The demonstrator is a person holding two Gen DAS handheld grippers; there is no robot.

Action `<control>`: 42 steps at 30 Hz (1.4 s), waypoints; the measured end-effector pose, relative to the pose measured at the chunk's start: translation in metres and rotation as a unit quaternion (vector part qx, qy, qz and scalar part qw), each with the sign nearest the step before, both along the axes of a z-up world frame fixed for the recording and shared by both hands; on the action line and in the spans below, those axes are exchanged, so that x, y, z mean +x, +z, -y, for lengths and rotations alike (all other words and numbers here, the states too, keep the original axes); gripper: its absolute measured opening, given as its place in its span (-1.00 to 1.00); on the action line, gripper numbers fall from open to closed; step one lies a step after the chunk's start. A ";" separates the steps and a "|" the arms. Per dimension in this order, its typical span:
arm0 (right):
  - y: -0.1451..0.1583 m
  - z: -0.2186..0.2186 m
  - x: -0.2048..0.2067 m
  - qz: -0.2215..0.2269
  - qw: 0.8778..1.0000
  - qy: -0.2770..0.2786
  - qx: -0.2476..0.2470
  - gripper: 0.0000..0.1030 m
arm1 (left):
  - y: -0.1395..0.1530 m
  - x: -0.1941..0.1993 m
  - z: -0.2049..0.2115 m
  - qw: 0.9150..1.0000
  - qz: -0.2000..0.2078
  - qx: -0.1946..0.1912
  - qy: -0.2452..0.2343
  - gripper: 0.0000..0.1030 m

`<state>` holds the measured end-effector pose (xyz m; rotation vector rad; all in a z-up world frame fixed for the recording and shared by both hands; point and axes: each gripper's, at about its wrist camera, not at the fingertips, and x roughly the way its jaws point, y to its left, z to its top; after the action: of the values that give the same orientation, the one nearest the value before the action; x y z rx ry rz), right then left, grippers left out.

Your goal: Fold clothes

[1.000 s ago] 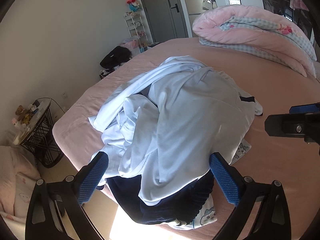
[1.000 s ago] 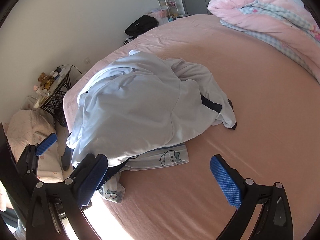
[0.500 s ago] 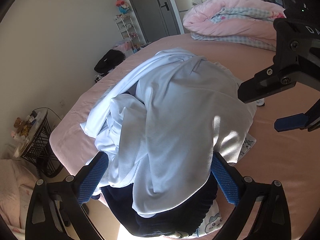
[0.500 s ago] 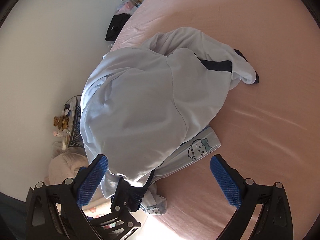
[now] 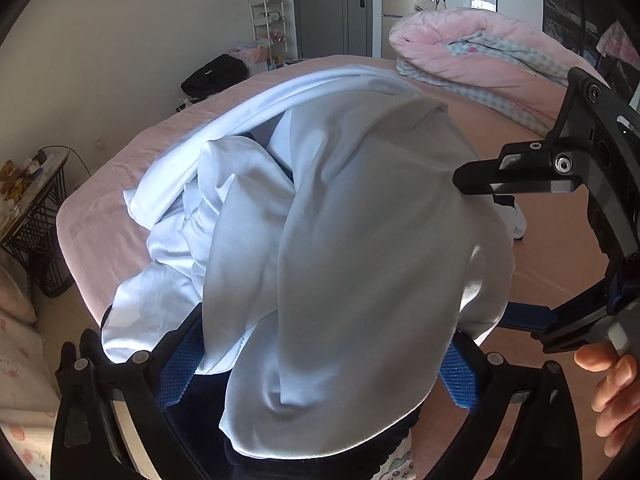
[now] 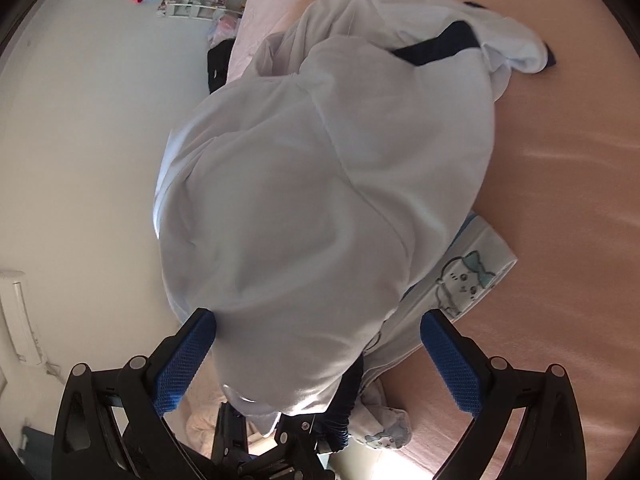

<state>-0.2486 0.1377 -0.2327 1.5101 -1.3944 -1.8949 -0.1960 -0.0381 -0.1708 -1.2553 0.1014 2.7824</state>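
Item: pale blue garment [image 5: 360, 240], heaped on the pink bed [image 5: 100, 216] near its front edge, over dark navy clothing [image 5: 320, 468] and a cartoon-print piece [image 6: 464, 280]. Your left gripper [image 5: 320, 364] stands wide open, the heap's near end between its blue pads. Your right gripper [image 6: 316, 356], likewise spread wide, straddles the same heap from above.
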 end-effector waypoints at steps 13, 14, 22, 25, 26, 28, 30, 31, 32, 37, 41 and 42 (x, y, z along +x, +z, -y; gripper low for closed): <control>0.017 0.031 -0.004 -0.053 0.998 0.015 0.023 0.89 | 0.002 0.002 -0.011 1.000 -0.022 -0.019 0.001 0.82; 0.020 0.031 -0.005 -0.060 0.998 0.013 0.024 0.83 | 0.004 0.002 -0.011 1.000 -0.023 -0.018 0.001 0.78; 0.027 0.042 -0.010 -0.070 0.997 0.009 0.019 0.10 | 0.011 0.008 -0.025 0.996 -0.049 -0.070 -0.008 -0.15; 0.028 0.047 -0.012 -0.063 0.998 0.009 0.013 -0.21 | 0.014 0.012 -0.028 0.995 -0.053 -0.082 -0.005 -0.41; 0.028 0.048 -0.012 -0.060 0.998 0.009 0.011 -0.25 | 0.016 0.013 -0.028 0.995 -0.051 -0.081 -0.004 -0.45; 0.029 0.053 -0.014 -0.057 0.998 0.010 0.000 -0.33 | 0.018 0.015 -0.027 0.996 -0.051 -0.074 -0.001 -0.58; 0.030 0.056 -0.014 -0.057 0.998 0.003 -0.014 -0.37 | 0.022 0.017 -0.024 0.997 -0.054 -0.058 0.002 -0.65; 0.030 0.058 -0.014 -0.058 0.998 0.000 -0.022 -0.41 | 0.023 0.017 -0.023 0.997 -0.053 -0.053 0.002 -0.66; 0.030 0.060 -0.013 -0.059 0.998 -0.002 -0.027 -0.45 | 0.025 0.017 -0.022 0.997 -0.052 -0.048 0.003 -0.67; 0.040 0.074 -0.016 -0.075 0.997 -0.006 -0.030 -0.54 | 0.036 0.020 -0.018 0.998 -0.060 -0.030 0.001 -0.69; 0.052 0.087 -0.014 -0.105 0.994 -0.003 -0.028 -0.62 | 0.045 0.023 -0.018 0.997 -0.068 -0.020 -0.001 -0.71; 0.065 0.084 -0.021 -0.111 0.993 0.000 -0.023 -0.63 | 0.048 0.024 -0.019 0.997 -0.071 -0.020 -0.002 -0.72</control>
<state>-0.2693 0.0538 -0.1678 1.2329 -1.3280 -1.9483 -0.1720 -0.0192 -0.1231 -1.0625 0.1686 2.8764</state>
